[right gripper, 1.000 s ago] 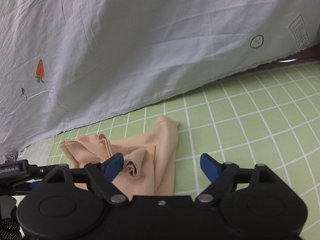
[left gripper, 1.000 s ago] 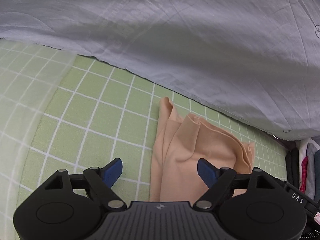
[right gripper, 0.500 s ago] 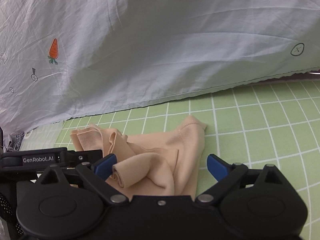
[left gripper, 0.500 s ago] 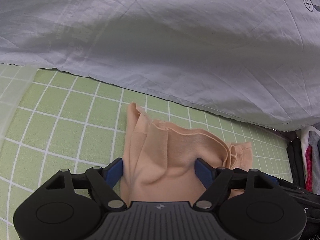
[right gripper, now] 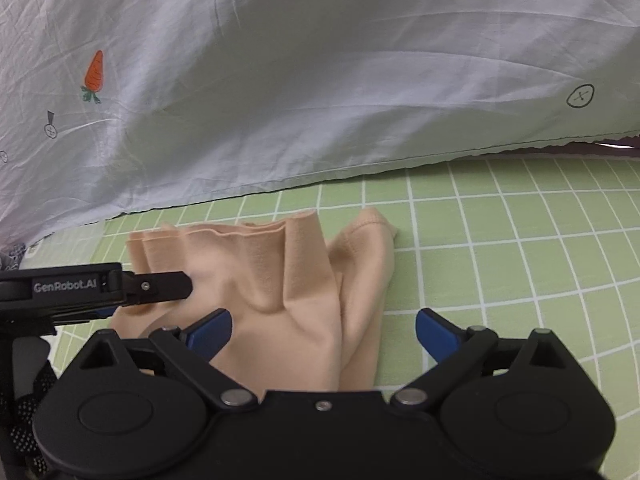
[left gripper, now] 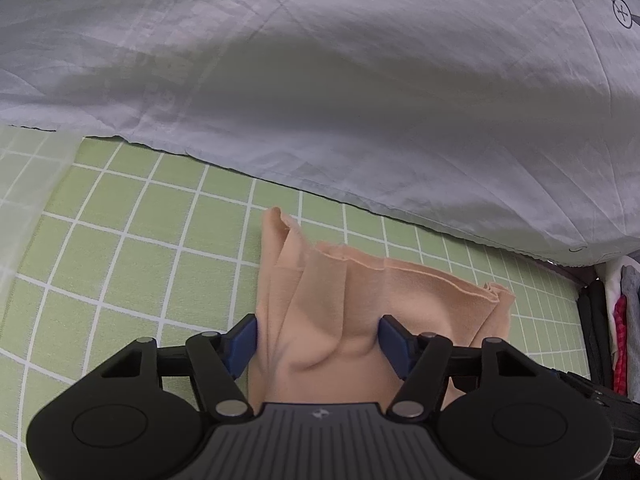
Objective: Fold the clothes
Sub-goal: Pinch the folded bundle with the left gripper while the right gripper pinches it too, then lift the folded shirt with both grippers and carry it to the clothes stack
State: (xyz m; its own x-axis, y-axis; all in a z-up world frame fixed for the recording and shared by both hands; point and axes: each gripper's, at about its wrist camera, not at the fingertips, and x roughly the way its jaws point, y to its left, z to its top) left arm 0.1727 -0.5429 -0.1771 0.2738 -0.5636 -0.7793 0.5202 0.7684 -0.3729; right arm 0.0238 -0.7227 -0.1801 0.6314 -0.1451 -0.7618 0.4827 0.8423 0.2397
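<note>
While one peach garment (left gripper: 360,300) lies crumpled on the green checked bed sheet (left gripper: 132,248), two grippers attend it. Left gripper (left gripper: 318,344): jaws closing, bunched cloth between the blue pads; whether they press yet I cannot tell. Right gripper (right gripper: 324,332): jaws wide, the garment's right half between them, untouched. One white printed quilt (right gripper: 320,80) lies beyond. No containers identifiable.

garment (left gripper: 360,300): soft matt peach knit cloth
sheet (left gripper: 120,272): matt green grid cloth
quilt (right gripper: 320,80): crinkly white cloth
tongs (left gripper: 318,342): matt blk plastic, blue pads
</note>
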